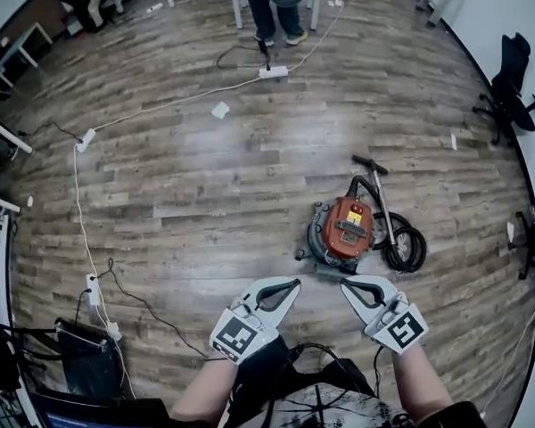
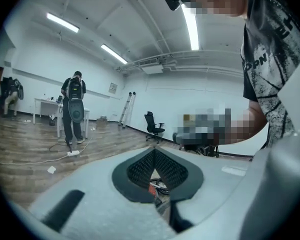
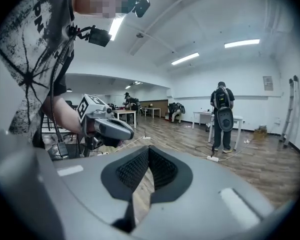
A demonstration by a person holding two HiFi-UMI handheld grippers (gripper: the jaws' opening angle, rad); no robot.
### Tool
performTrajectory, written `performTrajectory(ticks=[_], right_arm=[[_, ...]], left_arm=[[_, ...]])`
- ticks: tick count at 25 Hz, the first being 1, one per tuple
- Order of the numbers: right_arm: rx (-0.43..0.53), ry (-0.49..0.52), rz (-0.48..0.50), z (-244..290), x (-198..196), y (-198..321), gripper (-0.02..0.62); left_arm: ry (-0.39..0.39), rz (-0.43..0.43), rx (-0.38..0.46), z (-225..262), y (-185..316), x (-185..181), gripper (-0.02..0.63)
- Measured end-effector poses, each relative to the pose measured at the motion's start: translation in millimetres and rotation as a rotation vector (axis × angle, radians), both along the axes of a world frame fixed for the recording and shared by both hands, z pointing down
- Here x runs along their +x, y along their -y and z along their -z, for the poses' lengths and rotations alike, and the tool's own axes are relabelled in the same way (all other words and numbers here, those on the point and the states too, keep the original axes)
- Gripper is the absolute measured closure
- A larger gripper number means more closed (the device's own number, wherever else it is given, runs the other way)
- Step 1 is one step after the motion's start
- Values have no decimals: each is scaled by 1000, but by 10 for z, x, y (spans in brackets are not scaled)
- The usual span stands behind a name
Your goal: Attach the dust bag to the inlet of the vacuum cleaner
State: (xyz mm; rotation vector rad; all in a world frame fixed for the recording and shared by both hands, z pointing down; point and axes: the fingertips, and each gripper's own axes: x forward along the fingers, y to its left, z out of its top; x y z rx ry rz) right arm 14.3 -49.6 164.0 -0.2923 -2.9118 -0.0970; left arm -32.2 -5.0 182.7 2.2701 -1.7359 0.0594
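The vacuum cleaner [image 1: 343,230], a red drum on a dark base, stands on the wood floor with its black hose and wand [image 1: 401,239] coiled at its right. No dust bag can be made out in any view. My left gripper [image 1: 293,284] and right gripper [image 1: 345,283] hang side by side in the air on the near side of the vacuum, both shut and empty. In the left gripper view the closed jaws [image 2: 154,152] point about level, and a bit of red vacuum [image 2: 155,188] shows through the gap below them. The right gripper view shows its closed jaws [image 3: 149,149] and the left gripper [image 3: 110,127] beside them.
White cables and power strips [image 1: 273,71] cross the floor; another strip [image 1: 86,139] lies at the left. A person [image 1: 276,7] stands at the far side by a table. An office chair [image 1: 513,87] stands far right, and dark equipment [image 1: 80,364] sits at the lower left.
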Motion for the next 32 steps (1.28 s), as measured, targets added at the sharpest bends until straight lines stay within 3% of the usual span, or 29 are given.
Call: performTrajectory(ticks=[6,10,14,17,24,29,32], right_arm=[[48,124,-45,734,-408,-74,589],[105,168,-63,1020,-506,-124,589],[148,207,-70,1191,-514,-250,589],[140,222,-56,1234,-436,-310,589],[153,232,-28,1359,-168,-110,589],[112,209,9,1352,236,150,589],[115,198,47,1254,518,294,589]], left_arm=[[125,-88,86,675,39,-366,601],[158,-111,172,1015,30,-449,603],[141,-120,163,1121,-35,-434,603],[180,-125,174,1164,-66,-347,603],[218,-49,212,1430,63,-51,603],[175,37,181,1538,163,232,601],[193,83,214,1565,240,510,603]])
